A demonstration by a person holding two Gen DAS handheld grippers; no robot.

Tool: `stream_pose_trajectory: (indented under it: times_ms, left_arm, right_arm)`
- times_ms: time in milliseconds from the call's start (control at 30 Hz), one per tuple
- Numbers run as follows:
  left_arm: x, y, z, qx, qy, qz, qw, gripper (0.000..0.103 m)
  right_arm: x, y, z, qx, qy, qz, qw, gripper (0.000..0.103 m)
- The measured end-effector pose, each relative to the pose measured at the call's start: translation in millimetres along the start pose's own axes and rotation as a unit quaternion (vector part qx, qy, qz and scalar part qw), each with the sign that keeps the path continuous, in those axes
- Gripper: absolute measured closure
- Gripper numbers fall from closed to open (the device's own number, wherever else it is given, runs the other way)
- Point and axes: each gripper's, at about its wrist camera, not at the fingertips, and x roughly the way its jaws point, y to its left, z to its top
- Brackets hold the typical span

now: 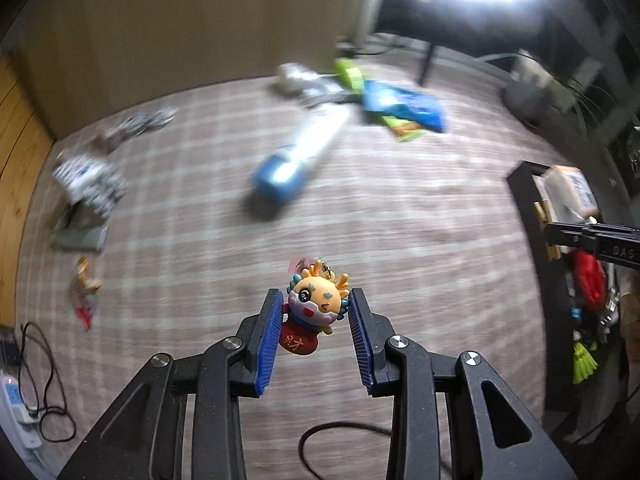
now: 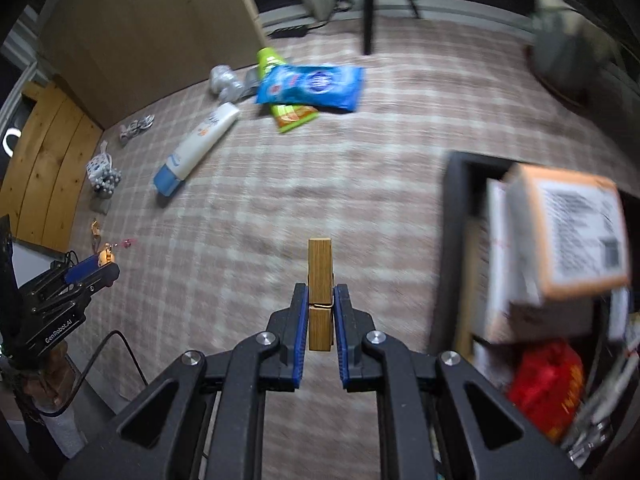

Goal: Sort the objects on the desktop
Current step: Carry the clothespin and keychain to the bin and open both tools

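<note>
My left gripper [image 1: 316, 300] is shut on a small cartoon dragon charm [image 1: 314, 308] with a yellow head and a red pouch, held above the checked tablecloth [image 1: 200, 240]. My right gripper [image 2: 321, 292] is shut on a wooden clothespin [image 2: 320, 276] that stands upright between the blue pads. The right gripper also shows at the right edge of the left wrist view [image 1: 560, 234], over a black storage box [image 1: 528, 200]. In the right wrist view the left gripper [image 2: 102, 266] appears at the left edge. The black box [image 2: 456, 208] lies to the right of the clothespin.
On the cloth lie a white tube with a blue cap [image 2: 192, 148], a blue wipes pack [image 2: 312, 86], green snack packets [image 2: 294, 116], a cable bundle [image 2: 136, 126] and a spotted pouch [image 2: 102, 172]. The box holds a labelled carton [image 2: 568, 236] and a red bag [image 2: 548, 384].
</note>
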Motion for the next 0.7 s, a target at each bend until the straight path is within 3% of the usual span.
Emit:
stream_pose_trajectory:
  times_ms: [333,533,700]
  left_arm:
    - [2.6,-128.1,15.0,0.103,0.006,-0.068,0.9924,0.071]
    - [2.2,-208.1,3.3,0.17,0.017,-0.102,0.98,0.071]
    - [-2.4,-269.5,-19.5,0.235,0.029,-0.13,0.9628,0.071]
  right_arm:
    - [-42.1,-87.2,-54.4,0.071,-0.033,-0.035,0.996,0.09]
    - [-72.9,-141.7,-92.7,0.12,-0.047,-0.057,0.99,0.09]
    - [-88.5,-178.9,-125.4,0.158,-0.046,-0.069,0.984,0.09]
